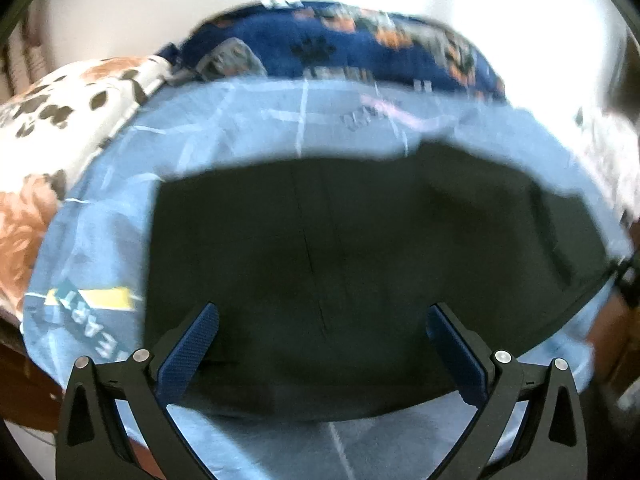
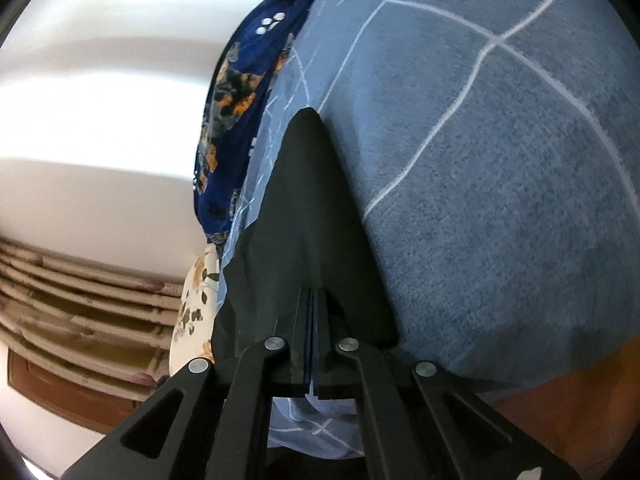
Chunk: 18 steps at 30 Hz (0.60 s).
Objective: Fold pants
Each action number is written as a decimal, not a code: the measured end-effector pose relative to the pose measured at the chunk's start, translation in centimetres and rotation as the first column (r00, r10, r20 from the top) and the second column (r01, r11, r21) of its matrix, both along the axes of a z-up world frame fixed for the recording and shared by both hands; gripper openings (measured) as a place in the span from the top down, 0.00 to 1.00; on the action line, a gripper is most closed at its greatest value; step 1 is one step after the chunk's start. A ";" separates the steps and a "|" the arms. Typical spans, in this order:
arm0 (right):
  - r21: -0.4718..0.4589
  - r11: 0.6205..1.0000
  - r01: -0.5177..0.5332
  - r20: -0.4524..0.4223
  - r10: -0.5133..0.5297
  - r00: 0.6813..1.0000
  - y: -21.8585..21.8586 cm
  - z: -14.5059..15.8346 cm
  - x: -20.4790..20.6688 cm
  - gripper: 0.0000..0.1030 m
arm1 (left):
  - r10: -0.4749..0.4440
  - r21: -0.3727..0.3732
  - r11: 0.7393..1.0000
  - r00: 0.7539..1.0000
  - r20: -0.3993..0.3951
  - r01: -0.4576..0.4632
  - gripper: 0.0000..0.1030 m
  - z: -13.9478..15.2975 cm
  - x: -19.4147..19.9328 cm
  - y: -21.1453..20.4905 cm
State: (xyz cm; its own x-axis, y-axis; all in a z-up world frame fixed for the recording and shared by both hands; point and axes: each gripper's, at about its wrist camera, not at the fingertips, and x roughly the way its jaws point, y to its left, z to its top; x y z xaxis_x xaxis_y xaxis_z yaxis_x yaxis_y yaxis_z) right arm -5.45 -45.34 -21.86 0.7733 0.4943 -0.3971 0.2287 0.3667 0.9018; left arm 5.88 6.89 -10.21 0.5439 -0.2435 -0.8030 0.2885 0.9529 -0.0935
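The black pants (image 1: 340, 248) lie spread flat on a light blue checked bedsheet (image 1: 248, 120). My left gripper (image 1: 326, 320) hovers over them, open wide. Its blue-padded fingers (image 1: 200, 344) stand far apart and only the cloth below shows between them. In the right wrist view, my right gripper (image 2: 316, 294) is shut, with its pads pressed together at the edge of the pants (image 2: 308, 208). A taut ridge of black cloth runs from the tips away across the sheet (image 2: 500, 200). The pinch itself is hidden by the fingers.
A navy patterned blanket (image 1: 340, 52) lies at the far side of the bed, and the same navy blanket (image 2: 240, 92) shows in the right wrist view. A white and orange floral cover (image 1: 60, 120) lies on the left. A white wall (image 2: 100, 100) is behind. The brown wooden bed edge (image 2: 560, 408) shows near the sheet.
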 end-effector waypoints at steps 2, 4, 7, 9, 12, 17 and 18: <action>-0.011 1.000 0.009 -0.025 -0.009 1.000 0.1 0.3 0.0 1.00 | 0.062 -0.044 0.997 0.998 0.034 -0.060 0.00 2.7 0.3 2.6; -0.035 0.999 0.012 -0.040 -0.014 0.999 0.3 0.5 0.1 1.00 | 0.146 -0.082 0.986 0.989 0.026 -0.143 0.00 4.4 0.8 6.1; -0.053 0.998 0.017 -0.065 -0.021 0.998 0.6 0.9 0.7 1.00 | 0.203 -0.187 0.959 0.977 -0.066 -0.212 0.00 4.7 1.1 11.1; -0.055 0.998 0.018 -0.078 -0.022 0.997 0.6 1.0 0.8 1.00 | 0.218 -0.236 0.941 0.968 -0.121 -0.242 0.01 4.2 1.0 13.2; -0.050 0.998 0.026 -0.092 -0.031 0.995 0.7 1.0 0.9 1.00 | 0.186 -0.376 0.886 0.951 -0.246 -0.270 0.02 2.4 0.3 15.2; -0.034 0.999 0.036 -0.106 -0.040 0.994 0.6 1.0 0.9 1.00 | 0.062 -0.602 0.747 0.930 -0.361 -0.284 0.05 -0.8 -0.1 15.4; -0.031 0.999 0.038 -0.108 -0.041 0.993 0.6 1.0 0.9 1.00 | 0.033 -0.632 0.725 0.931 -0.363 -0.273 0.05 -1.2 -0.1 15.0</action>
